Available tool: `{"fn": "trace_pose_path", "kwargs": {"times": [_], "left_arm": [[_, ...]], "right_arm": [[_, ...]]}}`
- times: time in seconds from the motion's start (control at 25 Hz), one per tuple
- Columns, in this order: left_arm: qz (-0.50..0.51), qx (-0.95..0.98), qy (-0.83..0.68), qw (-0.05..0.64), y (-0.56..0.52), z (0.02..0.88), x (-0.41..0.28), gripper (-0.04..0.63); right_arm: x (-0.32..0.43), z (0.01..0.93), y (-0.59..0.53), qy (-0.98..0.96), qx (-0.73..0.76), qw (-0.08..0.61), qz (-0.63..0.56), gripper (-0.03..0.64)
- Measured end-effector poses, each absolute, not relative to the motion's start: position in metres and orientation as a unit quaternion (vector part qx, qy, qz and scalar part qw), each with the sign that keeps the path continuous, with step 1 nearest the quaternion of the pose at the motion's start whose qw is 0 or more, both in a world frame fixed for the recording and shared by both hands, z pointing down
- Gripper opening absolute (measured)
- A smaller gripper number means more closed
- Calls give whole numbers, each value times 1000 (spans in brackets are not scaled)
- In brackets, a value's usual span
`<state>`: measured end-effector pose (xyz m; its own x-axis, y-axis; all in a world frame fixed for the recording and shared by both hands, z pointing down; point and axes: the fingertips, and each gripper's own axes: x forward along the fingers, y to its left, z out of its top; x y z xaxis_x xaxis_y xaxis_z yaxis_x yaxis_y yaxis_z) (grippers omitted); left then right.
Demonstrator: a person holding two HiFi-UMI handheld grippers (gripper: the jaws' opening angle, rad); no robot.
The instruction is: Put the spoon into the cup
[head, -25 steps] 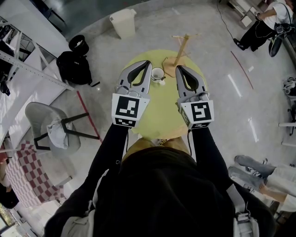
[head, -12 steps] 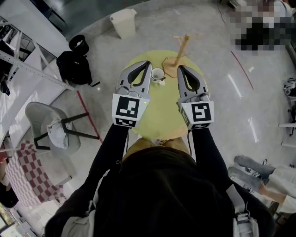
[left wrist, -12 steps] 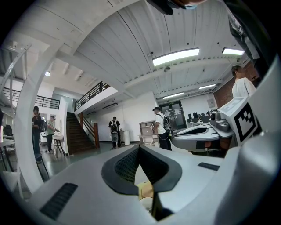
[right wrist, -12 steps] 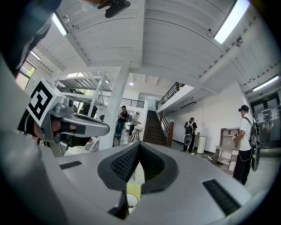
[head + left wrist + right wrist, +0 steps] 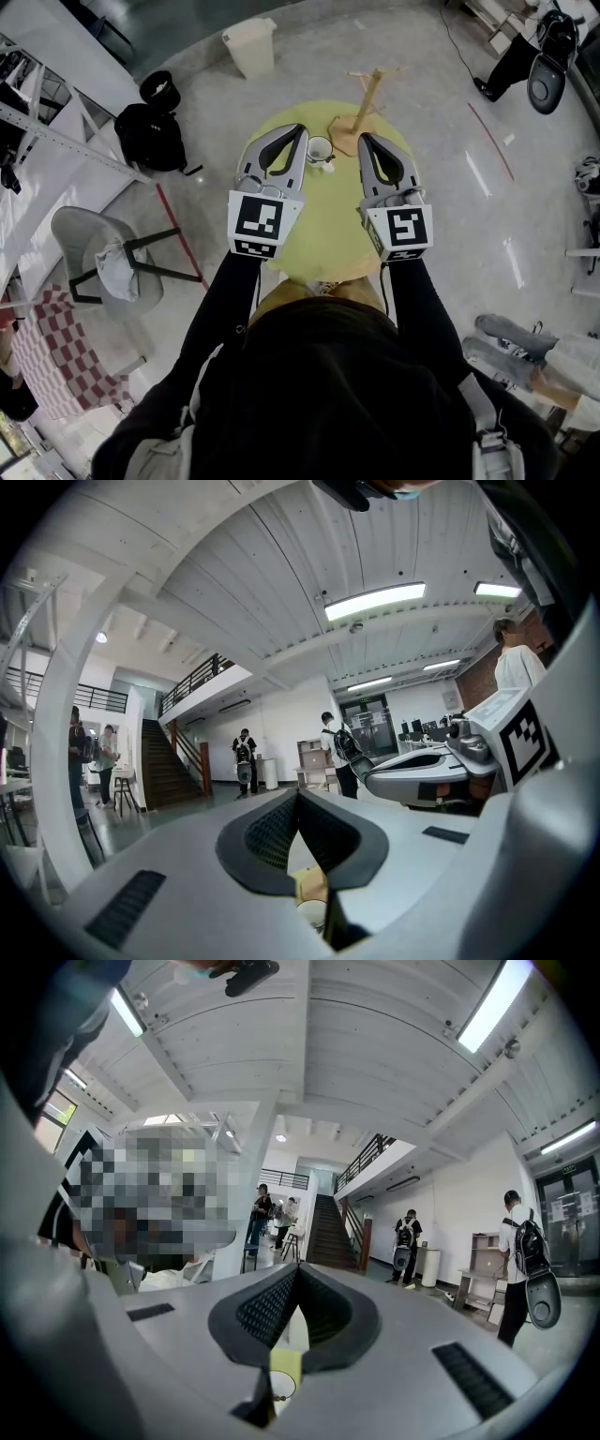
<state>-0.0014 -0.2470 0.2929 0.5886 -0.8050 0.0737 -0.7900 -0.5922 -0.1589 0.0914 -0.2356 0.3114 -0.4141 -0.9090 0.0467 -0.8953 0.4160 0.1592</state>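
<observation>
As nothing has shifted this past second, we hold the left tongs [image 5: 299, 130] and right tongs [image 5: 364, 139] pressed together, empty, flanking the cup [image 5: 320, 149] on the surface [image 5: 323, 220]; we cannot make out the spoon, so progress stays unjudged.

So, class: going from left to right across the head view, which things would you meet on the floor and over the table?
In order: grey plastic chair → black backpack → left hand-held gripper → small white cup → right hand-held gripper.
</observation>
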Motion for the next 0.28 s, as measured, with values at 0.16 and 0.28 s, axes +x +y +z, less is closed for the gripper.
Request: {"fn": "trace_pose_path", "kwargs": {"times": [0.16,0.28], "left_arm": [[-68,-889,449,53,-247,295,-2,15],[-68,-889,449,53,-245,295,-2,15]], "right_arm": [[91,312,-236,-841,535,63,-60,26],[90,312,-234,-840,536,61,-58,26]]}}
